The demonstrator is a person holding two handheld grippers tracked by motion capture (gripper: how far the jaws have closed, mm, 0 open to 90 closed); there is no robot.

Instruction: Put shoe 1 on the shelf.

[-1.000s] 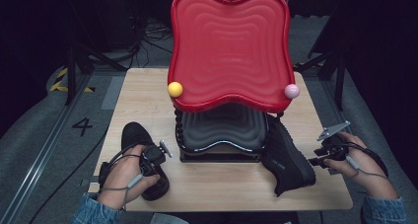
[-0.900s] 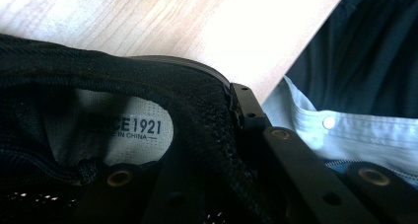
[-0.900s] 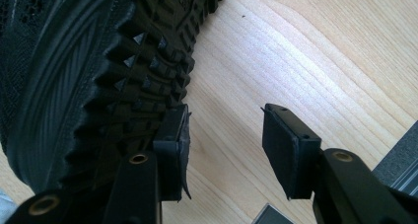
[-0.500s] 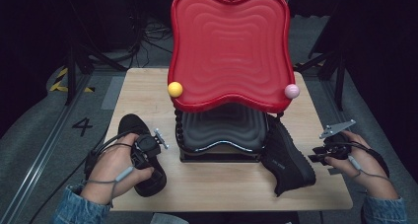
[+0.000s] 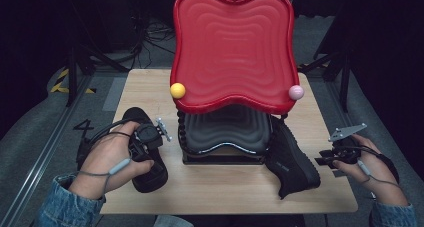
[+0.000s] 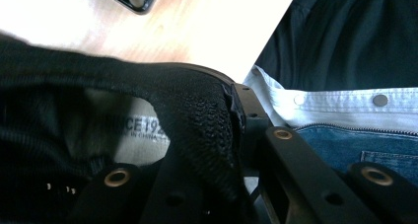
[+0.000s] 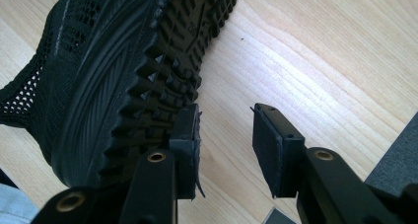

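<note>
Inside the black shoe [image 6: 197, 110], a tongue label [image 6: 143, 130] reads partly "NCE 192" above "IN CHINA". On the floor left of the table [image 5: 150, 82], a numeral "4" [image 5: 83, 125].

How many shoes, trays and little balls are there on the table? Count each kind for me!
Black shoes: 2, one in the left gripper, one lying on its side near the right gripper
Wavy trays on the rack: 2, red on top, black below
Little balls: 2, yellow and pink
Total: 6
</note>
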